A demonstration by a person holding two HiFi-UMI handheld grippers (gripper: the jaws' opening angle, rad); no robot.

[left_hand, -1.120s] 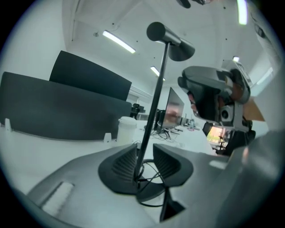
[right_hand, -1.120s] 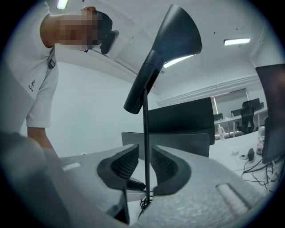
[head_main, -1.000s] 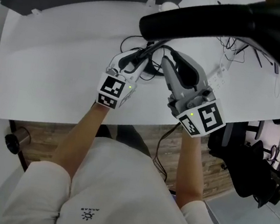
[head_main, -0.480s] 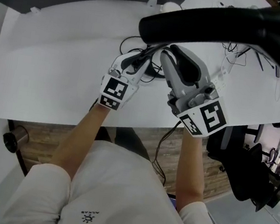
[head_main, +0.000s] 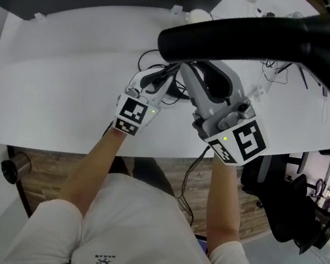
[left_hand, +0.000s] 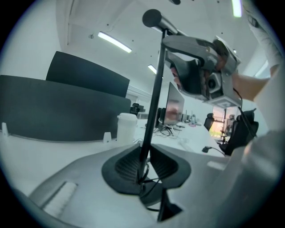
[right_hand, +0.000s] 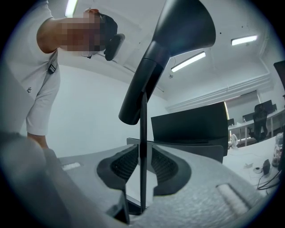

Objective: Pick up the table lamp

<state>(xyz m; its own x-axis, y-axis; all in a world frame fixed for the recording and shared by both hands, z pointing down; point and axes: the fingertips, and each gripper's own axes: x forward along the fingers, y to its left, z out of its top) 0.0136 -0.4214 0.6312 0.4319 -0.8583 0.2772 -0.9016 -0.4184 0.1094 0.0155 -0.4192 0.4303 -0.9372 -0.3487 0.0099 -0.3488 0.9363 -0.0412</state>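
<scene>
Evidently the black table lamp's thin upright stem (left_hand: 152,98) stands between both: left gripper (left_hand: 144,156), jaws just closing, pinches it; right gripper (right_hand: 141,155) gapes around it.

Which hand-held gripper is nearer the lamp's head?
Right. The right hand-held gripper straddles the pole up near the lamp head; the left hand-held gripper, jaws just closing on the pole, sits lower.

One table lamp (head_main: 258,31), two grippers (left_hand: 146,161) (right_hand: 143,164)
</scene>
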